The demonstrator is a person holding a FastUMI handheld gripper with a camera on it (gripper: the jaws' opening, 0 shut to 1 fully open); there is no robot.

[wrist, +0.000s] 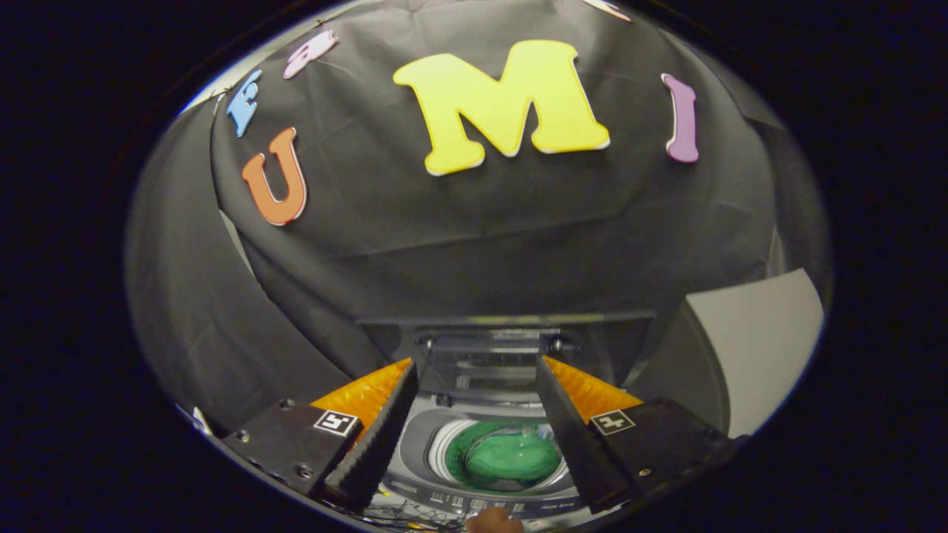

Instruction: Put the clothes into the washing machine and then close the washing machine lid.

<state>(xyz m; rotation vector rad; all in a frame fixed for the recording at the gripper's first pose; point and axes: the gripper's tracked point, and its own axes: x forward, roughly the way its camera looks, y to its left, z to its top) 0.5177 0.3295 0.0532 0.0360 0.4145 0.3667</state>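
Between the spread fingers (478, 370), green clothes (503, 459) fill the drum.

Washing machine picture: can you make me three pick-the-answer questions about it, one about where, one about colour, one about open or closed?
1. Where is the green cloth?
A. inside the round drum of the grey top-loading washing machine
B. on the floor
C. hanging on the wall

2. What colour is the cloth?
A. red
B. green
C. white

3. How is the washing machine's dark see-through lid?
A. shut flat
B. taken off
C. standing up open

Answers:
1 A, the cloth lies in the drum, below and between the jaws of the gripper.
2 B, it is plainly green.
3 C, the lid stands upright behind the drum, and the jaws are apart, holding nothing.
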